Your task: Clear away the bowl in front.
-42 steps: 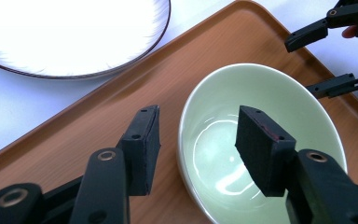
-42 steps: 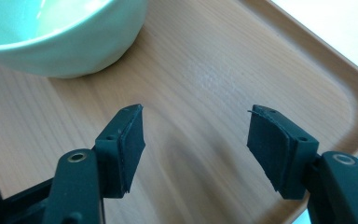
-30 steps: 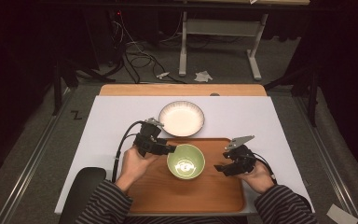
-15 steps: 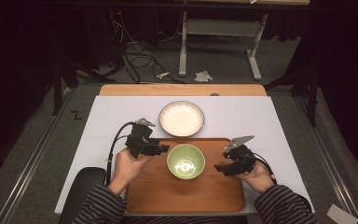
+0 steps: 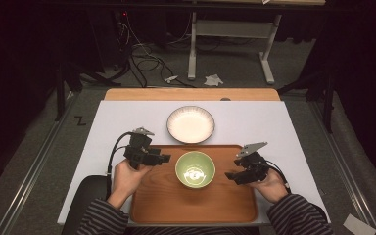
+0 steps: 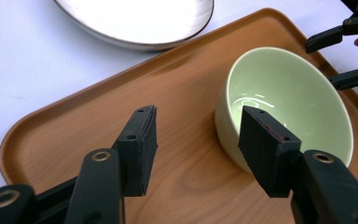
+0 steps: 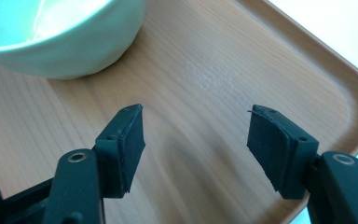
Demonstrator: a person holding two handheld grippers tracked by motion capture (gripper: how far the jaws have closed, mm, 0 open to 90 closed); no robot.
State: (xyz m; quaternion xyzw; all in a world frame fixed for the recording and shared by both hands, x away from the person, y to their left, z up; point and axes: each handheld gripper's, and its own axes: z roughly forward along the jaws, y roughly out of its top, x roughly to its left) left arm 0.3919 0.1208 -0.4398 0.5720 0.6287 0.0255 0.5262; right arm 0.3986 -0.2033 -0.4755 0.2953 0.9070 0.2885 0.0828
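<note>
Left gripper (image 5: pixel 165 158) is hovering over the left part of the wooden tray (image 5: pixel 156 205), jaws pointing toward the green bowl (image 5: pixel 195 169). Its jaws have just been opening and are standing apart with nothing between them; in the left gripper view the bowl (image 6: pixel 289 105) is sitting just beyond and partly behind the right-hand pad, not clamped. The person's left hand (image 5: pixel 125 177) is wrapping the gripper body, cable looping off its left side.

Green bowl is sitting upright near the middle of the tray, empty, glossy inside. Just behind the tray's far edge, a white plate (image 5: pixel 191 124) with a dark rim is lying on the white table cover (image 5: pixel 284 122), close to the bowl but apart from it.

Right gripper (image 5: pixel 229 176) is hanging over the right part of the tray, jaws aiming at the bowl, near it without touching. In the right gripper view its jaws are spread wide over bare wood (image 7: pixel 205 93), holding nothing, bowl (image 7: pixel 65 37) at the upper left. Right hand (image 5: pixel 270 185) is gripping the tool.
</note>
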